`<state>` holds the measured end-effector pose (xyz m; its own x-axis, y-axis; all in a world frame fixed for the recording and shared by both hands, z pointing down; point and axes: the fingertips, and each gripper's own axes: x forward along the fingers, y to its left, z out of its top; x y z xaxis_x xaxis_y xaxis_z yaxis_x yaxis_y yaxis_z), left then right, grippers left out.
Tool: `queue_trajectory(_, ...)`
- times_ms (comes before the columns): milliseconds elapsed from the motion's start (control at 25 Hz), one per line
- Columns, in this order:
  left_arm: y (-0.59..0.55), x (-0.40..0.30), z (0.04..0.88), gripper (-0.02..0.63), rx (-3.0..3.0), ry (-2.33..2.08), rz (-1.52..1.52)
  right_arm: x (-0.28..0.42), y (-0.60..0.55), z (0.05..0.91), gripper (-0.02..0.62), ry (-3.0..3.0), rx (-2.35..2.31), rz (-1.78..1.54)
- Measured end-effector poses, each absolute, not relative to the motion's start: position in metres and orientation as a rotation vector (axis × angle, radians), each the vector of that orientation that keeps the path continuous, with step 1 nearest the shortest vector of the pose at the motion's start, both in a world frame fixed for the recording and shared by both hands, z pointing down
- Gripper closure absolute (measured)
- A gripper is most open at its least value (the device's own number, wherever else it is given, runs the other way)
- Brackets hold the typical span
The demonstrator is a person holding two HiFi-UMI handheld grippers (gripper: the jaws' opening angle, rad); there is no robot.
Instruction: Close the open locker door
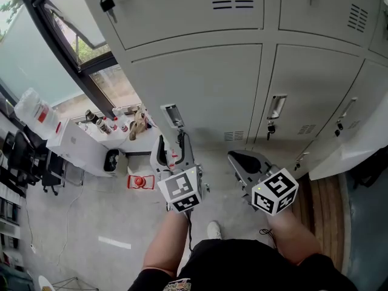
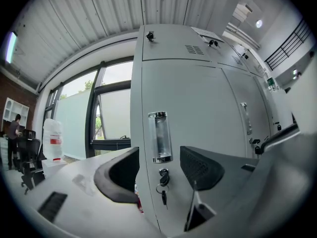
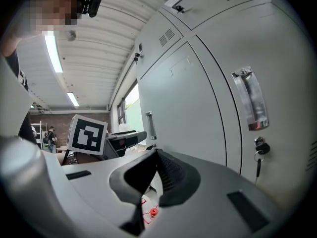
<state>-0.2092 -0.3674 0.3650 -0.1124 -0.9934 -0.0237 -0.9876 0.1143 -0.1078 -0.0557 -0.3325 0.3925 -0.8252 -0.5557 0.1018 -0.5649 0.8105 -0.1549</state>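
Head view sits high above and tips steeply down onto the floor (image 1: 79, 223), the locker bank (image 1: 200, 90), the left tool (image 1: 173, 151) and the right tool (image 1: 244, 161). Left gripper view rides the left tool (image 2: 158, 168), faces up the locker bank (image 2: 198, 93), close to the leftmost handle (image 2: 159, 135). Right gripper view rides the right tool (image 3: 157, 170), angled left along the locker fronts, near the middle handle (image 3: 251, 99). It shares the leftmost handle (image 3: 150, 125) and the left tool's marker cube (image 3: 87, 134) with the head view.

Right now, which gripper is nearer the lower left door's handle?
Left. The left gripper faces the handle head-on, and in its own view its open jaws frame it. The right gripper, jaws together, is off to the handle's right, before the next door.
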Motion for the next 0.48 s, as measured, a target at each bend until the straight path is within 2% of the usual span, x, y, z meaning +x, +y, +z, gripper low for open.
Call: queue_trajectory(480, -0.293, -0.16, 0.367, 0.368, -2.007, 2.313, -0.128, -0.02, -0.276, 0.385, 0.541, -2.976, 0.778, 0.235)
